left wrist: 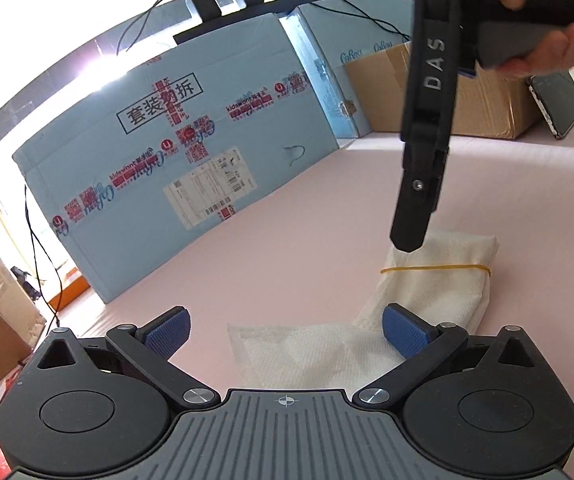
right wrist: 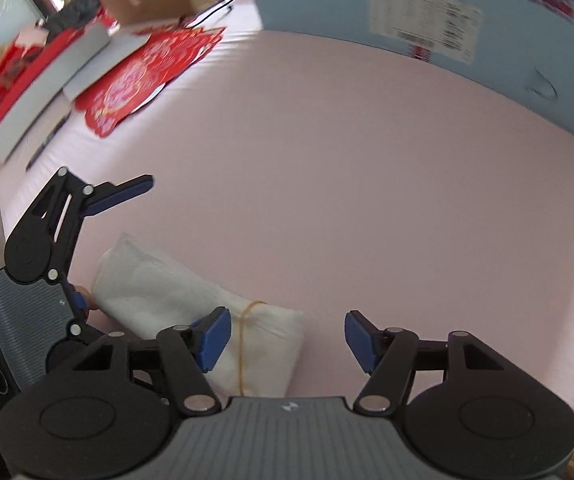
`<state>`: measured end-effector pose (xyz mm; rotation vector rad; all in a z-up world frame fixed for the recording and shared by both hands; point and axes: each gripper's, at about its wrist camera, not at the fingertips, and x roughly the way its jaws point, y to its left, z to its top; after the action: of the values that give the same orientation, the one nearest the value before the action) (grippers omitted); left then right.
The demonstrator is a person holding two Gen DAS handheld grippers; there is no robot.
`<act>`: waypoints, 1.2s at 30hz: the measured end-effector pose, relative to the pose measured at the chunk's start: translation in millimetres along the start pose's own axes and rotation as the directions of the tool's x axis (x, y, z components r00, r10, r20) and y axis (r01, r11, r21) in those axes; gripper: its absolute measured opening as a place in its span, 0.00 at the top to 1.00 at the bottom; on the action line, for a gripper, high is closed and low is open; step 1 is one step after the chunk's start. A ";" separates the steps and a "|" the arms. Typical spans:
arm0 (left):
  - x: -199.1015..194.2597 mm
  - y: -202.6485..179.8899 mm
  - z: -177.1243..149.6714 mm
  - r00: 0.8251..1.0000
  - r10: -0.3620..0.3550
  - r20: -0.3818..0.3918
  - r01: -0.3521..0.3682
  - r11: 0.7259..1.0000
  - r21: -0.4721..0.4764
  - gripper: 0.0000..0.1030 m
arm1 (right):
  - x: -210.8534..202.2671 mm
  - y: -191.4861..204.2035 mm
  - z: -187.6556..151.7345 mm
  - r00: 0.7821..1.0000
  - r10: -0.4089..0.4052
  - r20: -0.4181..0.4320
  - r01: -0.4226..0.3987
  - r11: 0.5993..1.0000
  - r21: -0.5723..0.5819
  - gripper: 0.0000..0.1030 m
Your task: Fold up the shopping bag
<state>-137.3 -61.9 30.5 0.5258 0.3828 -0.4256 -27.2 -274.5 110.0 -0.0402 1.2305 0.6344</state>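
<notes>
We see the bag [left wrist: 439, 280], rolled into a white bundle and cinched by a yellow rubber band [left wrist: 435, 268], lying on the pink table [left wrist: 287, 240] in front of a large blue box [left wrist: 159, 160]. A looser tail of the bag trails toward our left gripper [left wrist: 287, 332], whose jaws stand released, nothing between the blue pads; the cloth lies beneath and beyond them. Our right gripper [right wrist: 287, 340] hangs over the far end of the bundle, its jaws half spread and gripping nothing, the bundle sitting under its left pad. Seen from the left wrist, its tip is at or just above the cloth; we cannot tell whether it touches.

The fold looks largely done, yet the tail remains untucked. The risk, as we judge it: a pad catching the band could drag it off the end and let the roll spring loose. Pulling the tail while the far end is unpinned could slide the whole bundle across the smooth table.
</notes>
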 end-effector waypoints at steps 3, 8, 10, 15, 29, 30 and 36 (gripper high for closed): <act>1.8 5.7 0.5 1.000 0.009 0.004 -0.009 1.000 0.007 0.00 | 14.8 -14.1 -13.9 0.994 0.074 0.076 -0.075 0.997 0.016 0.57; -4.8 3.1 2.1 1.000 0.023 0.008 -0.023 0.999 0.023 0.00 | 20.7 -22.0 -32.0 0.961 0.202 0.188 -0.201 0.979 -0.024 0.72; -2.9 4.7 3.6 1.000 0.026 0.009 -0.026 0.999 0.026 0.00 | 20.2 -24.2 -40.8 0.950 0.210 0.230 -0.207 0.978 -0.040 0.74; -1.2 4.8 5.6 0.999 0.048 0.008 -0.048 0.998 0.036 0.00 | 24.3 -29.4 -62.3 0.922 0.261 0.284 -0.280 0.960 0.025 0.77; -27.4 -11.1 27.2 0.969 0.249 -0.003 -0.248 0.964 -0.093 0.00 | 39.7 -39.5 -73.7 0.875 0.370 0.312 -0.407 0.911 0.060 0.78; -31.7 -14.6 30.1 0.966 0.258 0.001 -0.255 0.958 -0.128 0.00 | 39.3 -40.2 -75.4 0.874 0.371 0.314 -0.408 0.911 0.060 0.78; -46.6 -36.1 38.5 0.977 0.213 0.012 -0.205 0.954 -0.218 0.00 | 41.1 -46.1 -80.6 0.860 0.386 0.335 -0.444 0.888 0.118 0.78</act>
<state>-184.8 -98.0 67.9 0.3417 0.3309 -0.1850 -67.4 -324.1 31.0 0.4856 0.9966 0.8598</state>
